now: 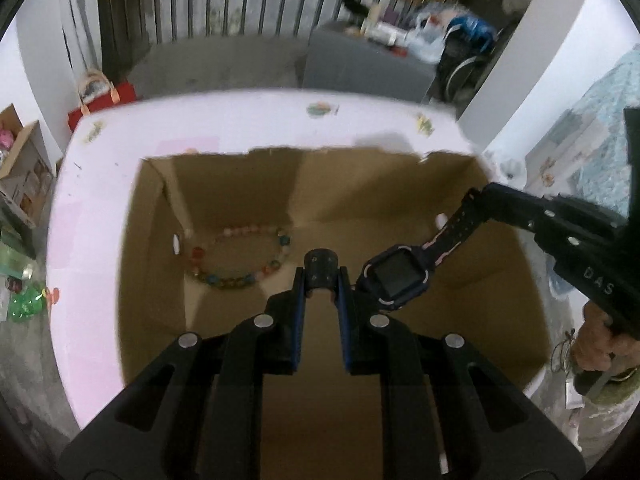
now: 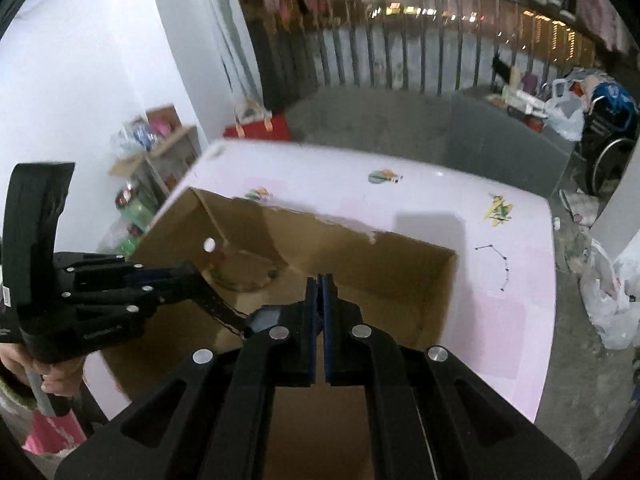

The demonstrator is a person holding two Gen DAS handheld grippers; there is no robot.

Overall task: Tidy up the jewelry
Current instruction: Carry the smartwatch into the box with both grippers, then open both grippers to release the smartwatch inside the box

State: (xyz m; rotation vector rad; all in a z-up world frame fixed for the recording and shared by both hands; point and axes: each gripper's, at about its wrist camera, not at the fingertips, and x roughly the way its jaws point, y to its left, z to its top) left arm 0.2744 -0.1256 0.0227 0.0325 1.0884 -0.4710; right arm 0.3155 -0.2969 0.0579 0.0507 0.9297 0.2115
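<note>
Both are suspending the watch (image 1: 394, 278) over the cardboard box (image 1: 400, 184), ready for lowering; left gripper (image 1: 321, 280) is clamping one strap end; right gripper (image 2: 319, 292) is pinching the other.

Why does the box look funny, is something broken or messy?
The cardboard box has a ragged far rim, as if its flap was ripped off. Also, the watch hangs in mid-air over the box, one strap in the left gripper, the other in the right gripper. Nothing spilled.
</note>
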